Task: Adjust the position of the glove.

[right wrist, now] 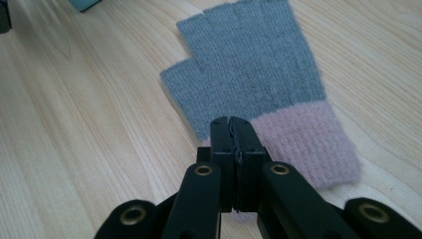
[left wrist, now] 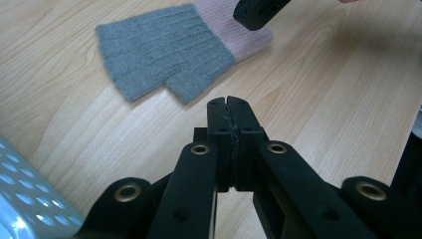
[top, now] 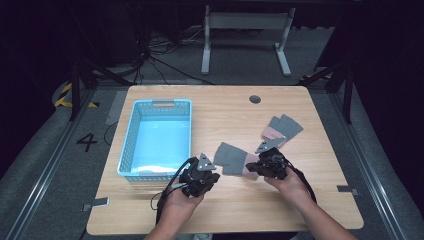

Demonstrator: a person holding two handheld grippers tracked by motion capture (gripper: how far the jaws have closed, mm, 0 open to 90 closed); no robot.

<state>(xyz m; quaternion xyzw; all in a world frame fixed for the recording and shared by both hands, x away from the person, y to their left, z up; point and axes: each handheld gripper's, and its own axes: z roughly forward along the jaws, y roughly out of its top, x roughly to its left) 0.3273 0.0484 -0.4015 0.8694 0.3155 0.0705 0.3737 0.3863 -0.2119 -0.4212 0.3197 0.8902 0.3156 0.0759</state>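
The near glove (top: 233, 159) lay flat on the table (top: 230, 210), between the two tongs and to the right of the blue basket (top: 131, 145). It was grey, fingerless, with a pink cuff; in the high view the cuff pointed toward the right tongs (top: 261, 165).

The left tongs (left wrist: 229, 107) were fully closed, jaw against jaw, with nothing between them. In the left gripper view their tips stood over bare table just short of the glove's (left wrist: 164, 47) thumb edge, apart from the fabric. In the high view the left tongs (top: 201, 176) sat near the basket's front right corner, held in the person's left hand (top: 179, 204).

The right tongs (right wrist: 234, 134) were also closed, jaw against jaw. In the right gripper view their tips stood at the glove (right wrist: 254, 64), at the near corner of the pink cuff (right wrist: 308, 139), where grey met pink. Whether any fabric was pinched there could not be told. The right hand (top: 288, 184) held these tongs.

A second glove (top: 281, 127) of the same colours lay farther back on the table, behind the right tongs and apart from the first. The basket stood at the table's left.
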